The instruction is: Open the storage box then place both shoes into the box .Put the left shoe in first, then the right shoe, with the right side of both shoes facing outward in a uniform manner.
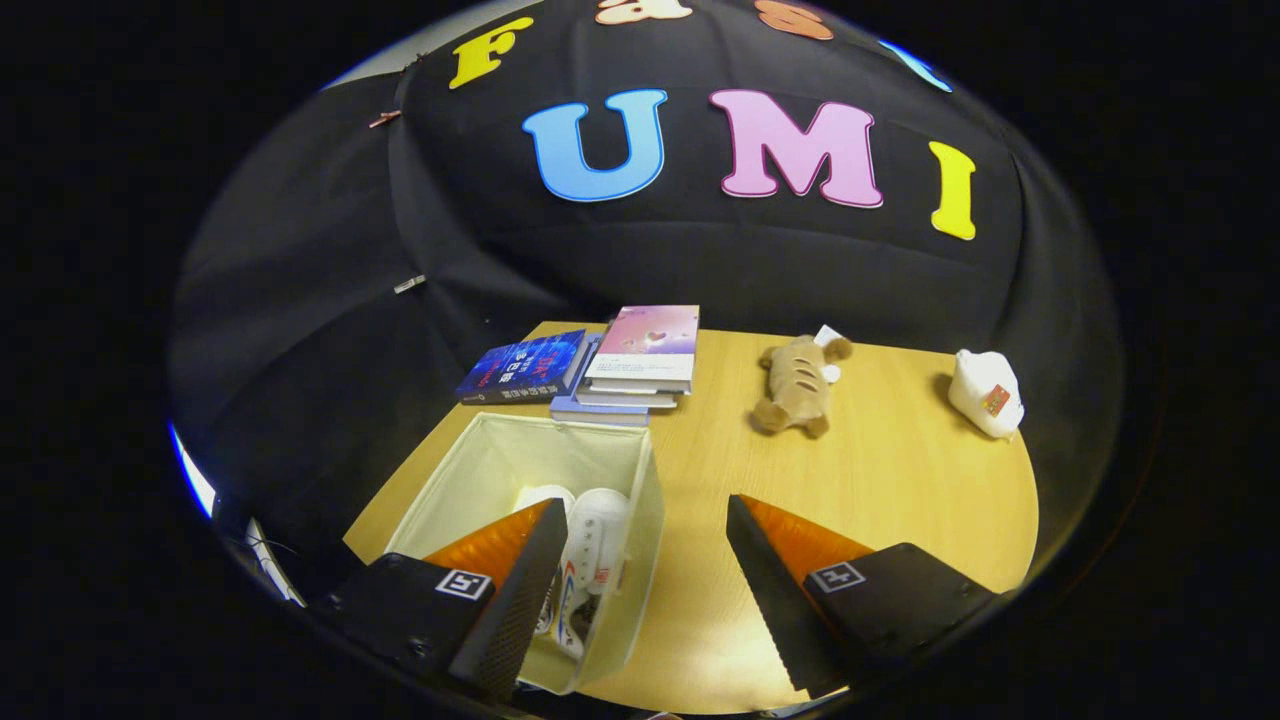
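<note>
Gripper point(640, 560) fingers stood wide apart, gripping nothing, above the table point(900, 500). Beneath the left finger sat the open box point(545, 460), two white shoes point(590, 560) inside, side by side, long axes running fore-and-aft; toe direction unclear. Beyond: stacked books point(600, 365), a plush toy point(795, 385), a white toy point(985, 392).

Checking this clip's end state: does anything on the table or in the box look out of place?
Nothing stands out. White shoes sit inside the open storage box; the gripper is open and empty, its jaws apart.
</note>
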A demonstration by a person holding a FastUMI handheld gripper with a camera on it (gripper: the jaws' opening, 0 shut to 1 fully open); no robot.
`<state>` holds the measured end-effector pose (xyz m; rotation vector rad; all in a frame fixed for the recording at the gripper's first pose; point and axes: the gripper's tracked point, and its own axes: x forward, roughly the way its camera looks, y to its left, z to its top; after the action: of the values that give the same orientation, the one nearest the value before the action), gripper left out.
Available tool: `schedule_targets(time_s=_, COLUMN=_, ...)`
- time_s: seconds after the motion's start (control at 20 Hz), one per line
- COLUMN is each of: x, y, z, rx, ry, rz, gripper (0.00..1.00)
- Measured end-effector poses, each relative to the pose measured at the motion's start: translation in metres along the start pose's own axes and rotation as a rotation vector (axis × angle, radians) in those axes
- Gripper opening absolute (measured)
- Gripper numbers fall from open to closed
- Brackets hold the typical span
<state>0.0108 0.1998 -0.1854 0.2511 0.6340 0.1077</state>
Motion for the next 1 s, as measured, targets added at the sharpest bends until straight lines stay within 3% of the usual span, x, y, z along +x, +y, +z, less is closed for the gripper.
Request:
schedule_targets(time_s=0.3, x=-0.039, y=-0.081, z=0.010, rx=-0.062, ry=-0.060, rz=-0.072, gripper=0.99)
schedule_targets(time_s=0.6, x=-0.070, y=-0.155, z=0.012, rx=-0.038, ry=-0.080, rz=-0.146, gripper=0.99)
schedule_targets(time_s=1.0, x=-0.098, y=-0.217, z=0.020, rx=-0.018, ry=-0.139, rz=-0.199, gripper=0.99)
